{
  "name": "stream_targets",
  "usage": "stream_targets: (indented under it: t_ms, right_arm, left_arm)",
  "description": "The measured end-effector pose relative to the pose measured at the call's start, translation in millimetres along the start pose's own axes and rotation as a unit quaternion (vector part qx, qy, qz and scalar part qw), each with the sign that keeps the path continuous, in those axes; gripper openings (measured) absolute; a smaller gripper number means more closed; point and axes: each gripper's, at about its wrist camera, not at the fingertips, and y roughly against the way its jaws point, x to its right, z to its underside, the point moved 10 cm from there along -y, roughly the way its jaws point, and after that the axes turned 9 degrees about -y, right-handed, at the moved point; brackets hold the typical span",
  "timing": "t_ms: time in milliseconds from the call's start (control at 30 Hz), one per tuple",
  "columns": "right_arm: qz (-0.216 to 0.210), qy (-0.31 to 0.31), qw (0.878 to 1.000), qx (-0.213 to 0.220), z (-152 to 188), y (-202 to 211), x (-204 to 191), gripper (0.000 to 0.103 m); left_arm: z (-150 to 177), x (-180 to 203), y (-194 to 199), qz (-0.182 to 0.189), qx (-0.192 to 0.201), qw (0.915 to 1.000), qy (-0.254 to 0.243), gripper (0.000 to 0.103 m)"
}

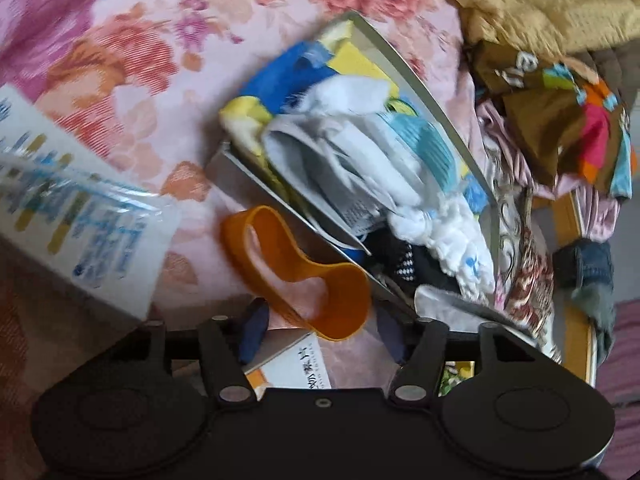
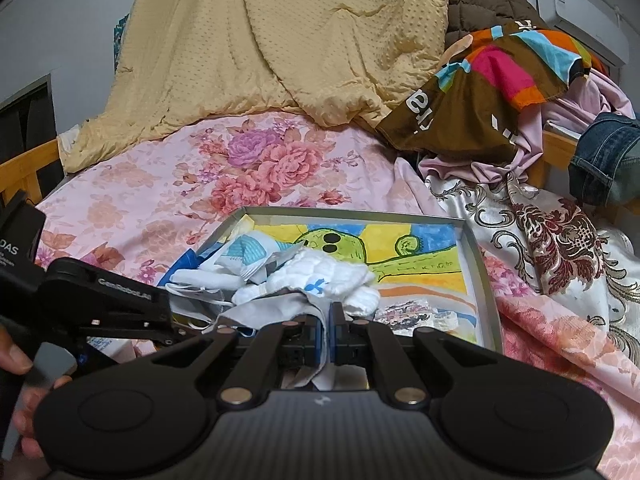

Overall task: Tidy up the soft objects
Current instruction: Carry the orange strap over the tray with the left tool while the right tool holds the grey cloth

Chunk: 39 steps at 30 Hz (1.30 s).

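1. The left gripper (image 1: 320, 320) has its jaws spread wide, and an orange band (image 1: 296, 276), bent into a loose figure-eight loop, lies between and just ahead of them; whether either blue pad touches it cannot be told.
2. Below those jaws sits a booklet (image 1: 296, 364) with printed characters, partly covered by the gripper body.
3. Ahead and to the right of the left jaws lies a shallow tray (image 1: 420, 80) with a grey rim and a bright painted bottom in blue, yellow and green.
4. Piled inside the tray are soft things: a white cloth (image 1: 452, 232) with small blue marks, face masks (image 1: 352, 172) and a dark patterned piece near the closer end.
5. To the left of the left jaws is a clear plastic packet (image 1: 80, 208) with blue print, resting on the floral bedsheet (image 1: 132, 64).
6. The right gripper (image 2: 331, 334) has its jaws nearly together, pinching a strip of pale grey-white cloth (image 2: 280, 308) that hangs down between the pads.
7. Just ahead of the right jaws the white cloth (image 2: 328, 276) and face masks (image 2: 240, 260) are heaped at the near edge of the tray (image 2: 484, 264).
8. Far ahead lies a yellow blanket (image 2: 280, 40), and ahead to the right a heap of clothes (image 2: 488, 92).
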Motion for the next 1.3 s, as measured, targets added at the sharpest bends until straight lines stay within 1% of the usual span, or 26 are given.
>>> stream_targets:
  t_ms: [133, 200, 233, 333, 400, 433, 500, 533, 600, 800, 900, 1067, 1167, 1300]
  right_arm:
    - [0.002, -0.004, 1.0, 0.004, -0.2, 0.4, 3.0, 0.004]
    - [0.004, -0.01, 1.0, 0.006, -1.6, -0.9, 6.7, 0.004]
    - [0.004, -0.012, 1.0, 0.006, -2.5, -1.9, 8.4, 0.004]
    - [0.005, -0.017, 1.0, 0.006, -3.5, -5.2, 12.1, 0.004]
    - [0.005, -0.019, 1.0, 0.006, -4.2, -8.1, 13.2, 0.004]
    - [0.004, -0.018, 1.0, 0.006, -4.9, -9.8, 13.0, 0.004]
    - [0.003, -0.014, 1.0, 0.008, -6.3, -11.1, 12.7, 0.004]
    - [0.003, -0.012, 1.0, 0.01, -8.0, -12.8, 12.0, 0.004]
    - [0.002, -0.007, 1.0, 0.016, -13.4, -16.1, 10.4, 0.004]
    - [0.0, 0.015, 1.0, 0.027, -37.2, -39.6, 1.3, 0.004]
    - [0.003, 0.03, 0.999, 0.034, -50.0, -52.1, -2.8, 0.004]
    - [0.004, 0.034, 0.998, 0.044, -70.6, -68.9, -7.4, 0.004]
    - [0.004, 0.038, 0.998, 0.045, -76.9, -79.9, -11.0, 0.004]
    - [0.004, 0.039, 0.999, 0.03, -74.1, -94.3, -13.8, 0.004]
  left_arm:
    - [1.2, 3.6, -10.6, -0.018, -0.01, 0.9994, -0.028, 0.065]
    - [1.5, 3.0, -14.9, -0.028, -0.013, 0.9989, -0.037, 0.061]
    - [1.7, 4.2, -17.4, -0.031, -0.015, 0.9984, -0.046, 0.06]
    - [1.3, 8.1, -20.7, -0.033, -0.012, 0.9972, -0.065, 0.054]
    - [0.8, 11.3, -21.0, -0.032, -0.005, 0.9965, -0.077, 0.043]
    - [0.9, 12.1, -20.4, -0.03, -0.002, 0.9963, -0.08, 0.041]
    - [2.1, 11.7, -19.1, -0.027, 0.003, 0.9965, -0.079, 0.033]
    - [2.9, 10.4, -18.1, -0.023, 0.004, 0.9967, -0.078, 0.031]
    - [4.3, 7.4, -15.5, -0.017, 0.006, 0.9966, -0.08, 0.022]
    - [5.7, 0.7, -10.3, 0.006, 0.008, 0.9975, -0.07, 0.014]
    - [7.0, 3.7, -9.9, 0.014, 0.011, 0.997, -0.075, 0.012]
    - [10.4, 4.2, -1.8, 0.045, 0.017, 0.9962, -0.073, 0.01]
    - [11.7, 11.5, 6.1, 0.068, 0.031, 0.9934, -0.087, 0.01]
    - [13.4, 23.3, 24.3, 0.098, 0.051, 0.9881, -0.107, 0.01]
